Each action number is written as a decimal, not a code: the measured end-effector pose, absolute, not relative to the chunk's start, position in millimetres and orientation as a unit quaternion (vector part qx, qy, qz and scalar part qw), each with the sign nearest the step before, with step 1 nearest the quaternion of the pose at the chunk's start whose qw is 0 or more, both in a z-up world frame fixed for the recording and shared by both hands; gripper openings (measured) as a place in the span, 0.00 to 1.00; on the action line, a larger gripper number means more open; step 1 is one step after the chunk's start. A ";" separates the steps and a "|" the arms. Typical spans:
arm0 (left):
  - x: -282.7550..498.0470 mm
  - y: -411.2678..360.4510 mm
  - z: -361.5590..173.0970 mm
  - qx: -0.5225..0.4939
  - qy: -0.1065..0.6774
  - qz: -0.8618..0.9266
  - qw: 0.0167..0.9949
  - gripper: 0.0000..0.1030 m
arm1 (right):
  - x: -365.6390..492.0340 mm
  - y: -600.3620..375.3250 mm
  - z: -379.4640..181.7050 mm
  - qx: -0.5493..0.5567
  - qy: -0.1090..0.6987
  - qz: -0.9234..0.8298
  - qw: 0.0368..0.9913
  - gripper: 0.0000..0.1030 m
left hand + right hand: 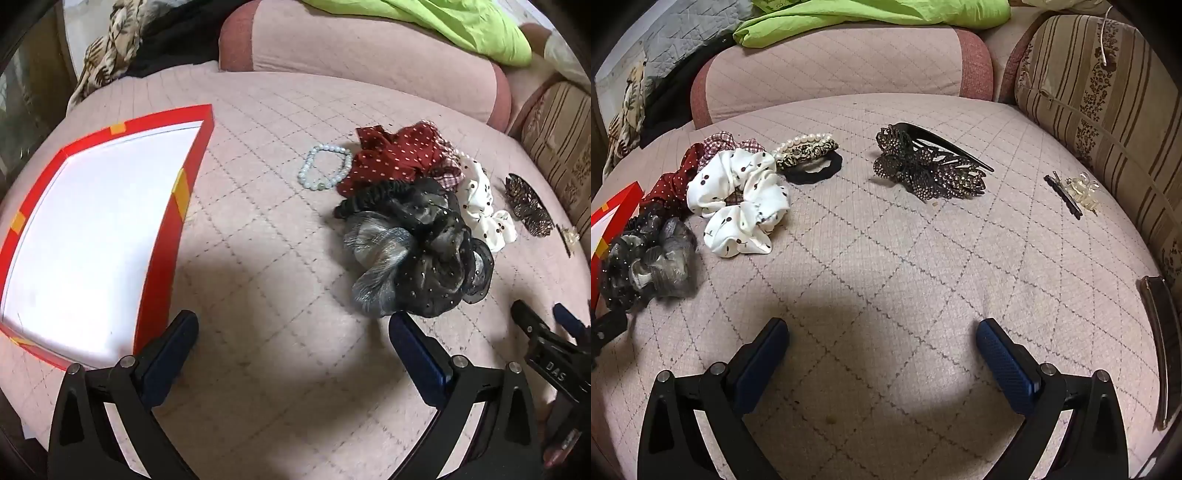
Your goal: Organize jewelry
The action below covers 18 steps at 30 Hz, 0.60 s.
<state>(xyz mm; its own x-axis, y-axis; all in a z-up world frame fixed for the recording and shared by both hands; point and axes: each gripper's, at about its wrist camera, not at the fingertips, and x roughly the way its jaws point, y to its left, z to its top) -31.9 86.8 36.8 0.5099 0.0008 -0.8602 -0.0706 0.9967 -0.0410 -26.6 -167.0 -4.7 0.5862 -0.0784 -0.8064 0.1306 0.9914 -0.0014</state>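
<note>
Opening step judged: nothing is gripped. Left tool [291, 325] and right tool [882, 332] are held agape. Red box [173, 206] lies ahead-left of left tool, bead bracelet [325, 166] beyond, scrunchies [413, 243] ahead-right. Next, one piece must be straddled and pinched.

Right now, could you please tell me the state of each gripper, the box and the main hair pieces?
left gripper: open, holding nothing
right gripper: open, holding nothing
red box: open, nothing visible inside
bead bracelet: flat, outside the box
white scrunchie: loose beside the pile
rhinestone hair clip: lying alone
</note>
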 end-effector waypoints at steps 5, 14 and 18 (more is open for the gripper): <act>-35.0 116.1 38.9 -0.050 0.494 0.040 0.867 1.00 | -26.3 -166.4 -4.4 0.029 0.451 -0.059 0.890 1.00; -42.1 107.6 51.7 -0.044 0.486 0.044 0.872 1.00 | -25.2 -162.1 2.0 0.007 0.466 -0.063 0.882 1.00; -63.4 93.7 64.1 -0.031 0.459 0.052 0.886 1.00 | -47.8 -160.5 19.1 0.006 0.453 -0.081 0.888 1.00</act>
<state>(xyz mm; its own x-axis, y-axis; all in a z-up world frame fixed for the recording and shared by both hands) -63.4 93.7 64.1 0.5734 0.0640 -0.8168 -0.1209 0.9926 -0.0071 -47.8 -160.5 19.1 0.5764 -0.1380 -0.8054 0.1485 0.9869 -0.0628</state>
